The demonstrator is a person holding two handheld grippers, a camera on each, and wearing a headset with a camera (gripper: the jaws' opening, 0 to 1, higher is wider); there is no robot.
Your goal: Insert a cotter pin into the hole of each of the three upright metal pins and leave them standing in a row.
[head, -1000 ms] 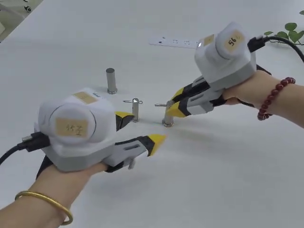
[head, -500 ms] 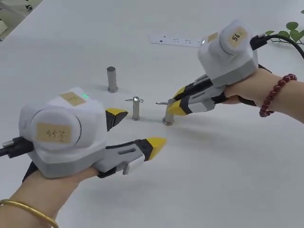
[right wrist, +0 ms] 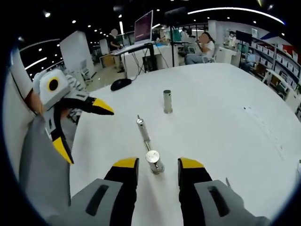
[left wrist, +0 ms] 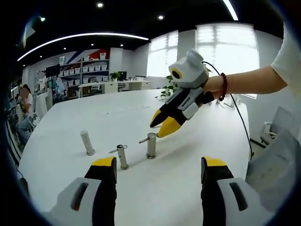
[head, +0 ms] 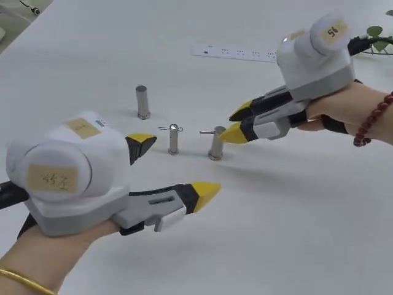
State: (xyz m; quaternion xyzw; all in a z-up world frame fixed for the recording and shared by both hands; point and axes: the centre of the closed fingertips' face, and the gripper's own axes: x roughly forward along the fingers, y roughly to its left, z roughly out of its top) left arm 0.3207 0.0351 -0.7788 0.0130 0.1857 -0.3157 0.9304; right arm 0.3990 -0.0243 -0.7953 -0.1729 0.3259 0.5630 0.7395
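While left tool (head: pixel 177 165) gapes wide and right tool (head: pixel 234 124) narrower, smooth cylindrical pins (head: pixel 142 101) stand.

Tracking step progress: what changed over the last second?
The right gripper backed up and away from the near pin. Its jaws are open and empty, and the cotter pin sits through that pin's hole. The left gripper stayed open, hovering. All three pins stand as before: the middle pin keeps its own cotter pin, and the far pin has none.
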